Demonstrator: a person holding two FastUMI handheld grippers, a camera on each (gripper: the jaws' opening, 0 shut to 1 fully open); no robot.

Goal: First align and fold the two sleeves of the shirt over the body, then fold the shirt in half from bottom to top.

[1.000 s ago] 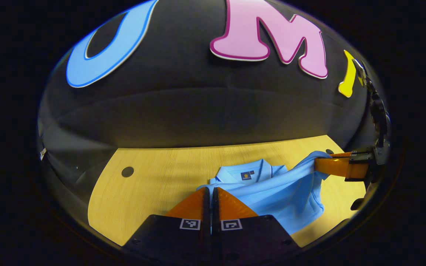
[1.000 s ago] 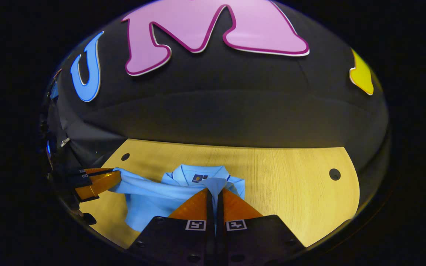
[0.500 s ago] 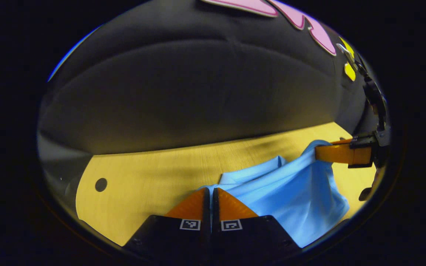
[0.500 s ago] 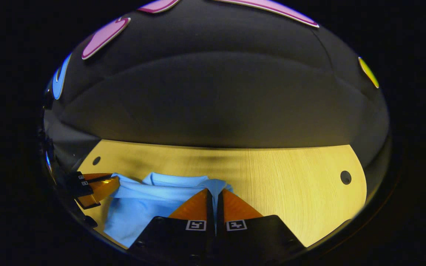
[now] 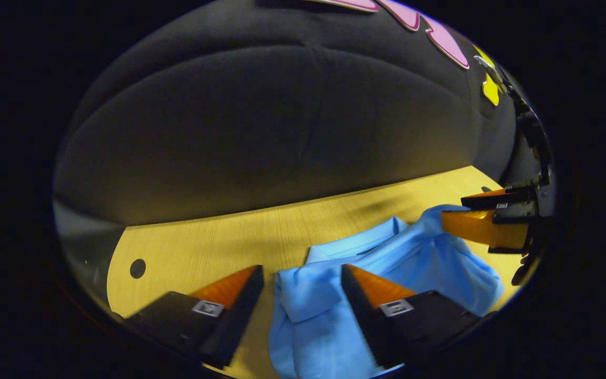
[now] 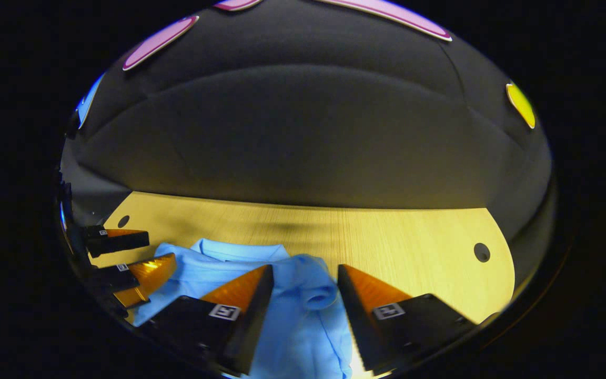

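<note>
lying bunched on the wooden table [image 5: 219,237], the light blue shirt [image 5: 387,252] is occupying the lower centre and lower right of the left gripper view. the left gripper [image 5: 302,273] is standing with its jaws spread wide at the bottom of that frame; a fold of the shirt is sitting in the gap between the two fingers, and neither finger is seen pressing on it. the collar edge is showing just above the gap, toward the middle of the frame.

in the right gripper view the shirt [image 6: 303,316] is lying at the lower centre and lower left, again on the table [image 6: 413,237]. the right gripper [image 6: 303,276] is likewise standing parted, with a rounded roll of cloth resting between its fingers and apart from both.

each gripper is also appearing in the other's frame: the right gripper [image 5: 463,208] at the right edge of the left gripper view, its fingers separated and a peak of cloth lying against the lower one; the left gripper [image 6: 161,247] at the left edge of the right gripper view, fingers separated, the lower one lying at the shirt's edge.

the lower part of the shirt is being cut off by the bottom of both frames. the sleeves are not distinguishable among the folds. round holes in the table are showing at the lower left of the left gripper view and the right of the right gripper view.
</note>
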